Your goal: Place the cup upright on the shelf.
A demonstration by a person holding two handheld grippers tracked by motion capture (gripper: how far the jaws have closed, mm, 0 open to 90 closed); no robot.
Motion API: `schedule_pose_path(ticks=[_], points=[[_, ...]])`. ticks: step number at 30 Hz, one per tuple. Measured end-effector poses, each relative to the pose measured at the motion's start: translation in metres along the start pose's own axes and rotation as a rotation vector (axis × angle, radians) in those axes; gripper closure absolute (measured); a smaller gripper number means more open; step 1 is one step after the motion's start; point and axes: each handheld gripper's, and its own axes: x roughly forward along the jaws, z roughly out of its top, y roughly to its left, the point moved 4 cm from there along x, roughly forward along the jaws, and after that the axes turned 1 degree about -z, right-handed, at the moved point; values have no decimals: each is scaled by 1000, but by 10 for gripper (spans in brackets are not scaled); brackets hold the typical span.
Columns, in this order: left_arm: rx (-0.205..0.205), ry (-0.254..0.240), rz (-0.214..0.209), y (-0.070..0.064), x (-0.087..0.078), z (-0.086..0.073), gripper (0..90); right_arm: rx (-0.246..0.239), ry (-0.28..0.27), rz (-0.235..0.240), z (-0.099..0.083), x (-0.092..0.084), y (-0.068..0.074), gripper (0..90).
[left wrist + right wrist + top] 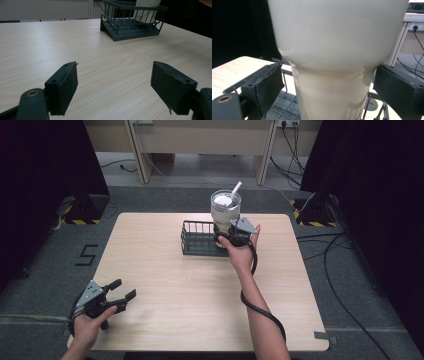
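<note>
High view looks down; both gripper views (table-level) share the basket (132,22).

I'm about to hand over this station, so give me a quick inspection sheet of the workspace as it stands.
Surface: light wooden table, bare apart from the basket.
Job's things: translucent cup with white straw, standing in the right end of the dark wire basket.
Clutter: nothing seen.
Grippers: right gripper at the cup's lower part, jaws on either side with gaps showing; left gripper open above the near left corner, holding nothing.
Cables: right gripper's cable trails along the forearm; loose cables on the floor at right.
Surroundings: grey floor, black curtains both sides.
</note>
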Motion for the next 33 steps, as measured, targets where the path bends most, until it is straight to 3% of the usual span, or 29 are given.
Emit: schedule_pose_path(ticks=[21, 33], points=[[4, 3, 3, 0, -1, 0, 211, 5, 17, 20, -4, -33, -6, 102], [7, 7, 6, 0, -1, -1, 211, 9, 44, 22, -17, -53, -13, 102]])
